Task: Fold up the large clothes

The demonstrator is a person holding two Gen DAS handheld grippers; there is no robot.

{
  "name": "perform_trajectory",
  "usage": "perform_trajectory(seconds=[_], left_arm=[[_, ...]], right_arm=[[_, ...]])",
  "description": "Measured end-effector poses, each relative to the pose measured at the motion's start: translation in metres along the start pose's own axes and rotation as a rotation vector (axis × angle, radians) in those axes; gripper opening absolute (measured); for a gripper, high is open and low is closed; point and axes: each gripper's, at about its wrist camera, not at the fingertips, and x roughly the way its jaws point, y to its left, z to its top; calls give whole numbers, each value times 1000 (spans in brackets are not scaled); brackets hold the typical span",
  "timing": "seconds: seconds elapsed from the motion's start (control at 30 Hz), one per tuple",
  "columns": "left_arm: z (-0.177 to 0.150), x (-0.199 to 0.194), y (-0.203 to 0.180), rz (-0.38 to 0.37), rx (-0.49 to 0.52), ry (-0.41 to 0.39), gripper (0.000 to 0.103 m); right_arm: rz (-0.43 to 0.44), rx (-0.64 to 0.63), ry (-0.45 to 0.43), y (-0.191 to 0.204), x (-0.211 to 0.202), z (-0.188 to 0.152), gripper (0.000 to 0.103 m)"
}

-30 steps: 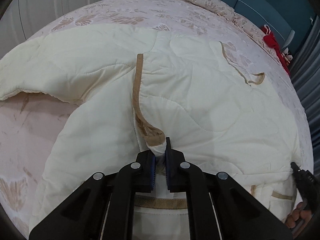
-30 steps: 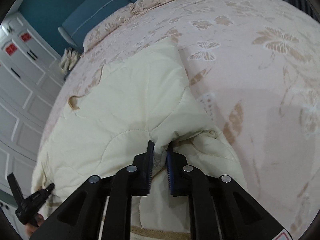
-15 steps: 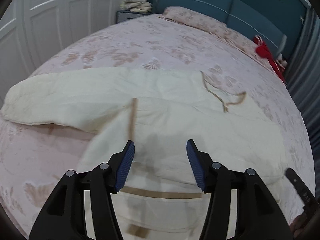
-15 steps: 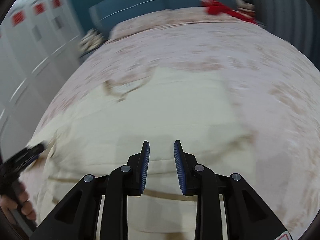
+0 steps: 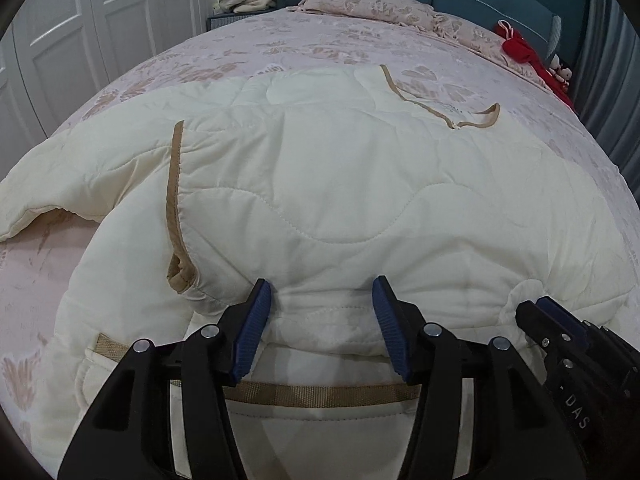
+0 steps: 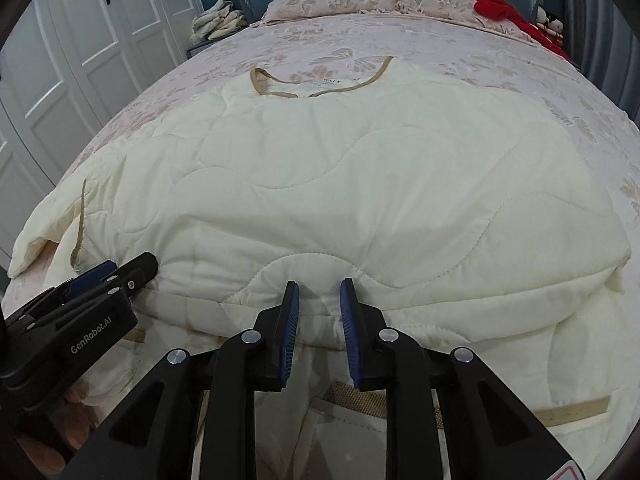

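Nearest, the left gripper (image 5: 318, 312) and right gripper (image 6: 319, 308) hover with fingers parted, holding nothing, at the folded lower edge of the quilted cream jacket (image 5: 340, 184), spread on the bed (image 6: 460, 44). Padded, soft, probably light; best pinched at this thick fold.

Left gripper (image 5: 320, 298) level, pointing forward, jaws spread wide, nothing between the blue pads (image 5: 250, 336). Right gripper (image 6: 319, 300) alongside it, also pointing forward, jaws parted narrower, empty. Both sit side by side, near each other.
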Motion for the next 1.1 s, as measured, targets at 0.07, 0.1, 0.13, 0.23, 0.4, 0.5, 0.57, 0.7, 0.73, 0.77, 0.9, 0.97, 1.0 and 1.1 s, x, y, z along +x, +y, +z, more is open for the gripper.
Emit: perform_trajectory(seconds=[0.07,0.1,0.13,0.23,0.4,0.5,0.57,0.7,0.73,0.77,0.9,0.97,1.0,1.1], left_arm=[[-2,1,-1,0,1,-17,51],[-3,1,-1,0,1,-21,51],[-2,2,-2,-2,0,-26,51],[-4,4,-2,-4,1,-41,52],[-1,-5,6,-61,-37,-54,53],[9,-38,44,-150,-164,-59,57],[16,-71,97,-179,-283,-109,84],[26,-98,224,-87,-499,-153,93],[25,-98,257,-54,-554,-146,93],[21,-96,305,0,-641,-132,93],[-4,-80,421,72,-914,-104,90],[-13,-67,457,54,-1004,-98,87],[-14,-62,465,47,-1020,-100,84],[-4,-54,469,68,-982,-131,73]], right_arm=[[-10,-7,-11,2,1,-2,19],[-14,-9,-14,3,2,-2,19],[-19,-12,-20,4,3,-3,19],[-28,-17,-31,6,5,-5,18],[-46,-34,-41,9,5,-5,18],[-2,-4,-27,2,2,-2,19],[24,17,-18,-3,-1,0,19],[9,54,-8,-2,-21,-2,22],[9,68,-8,-1,-29,-4,29],[16,83,-13,1,-37,-8,37],[7,64,-35,15,-78,-33,44],[-7,34,-32,24,-91,-44,49],[-9,26,-23,28,-96,-51,50],[3,34,7,33,-104,-64,53]])
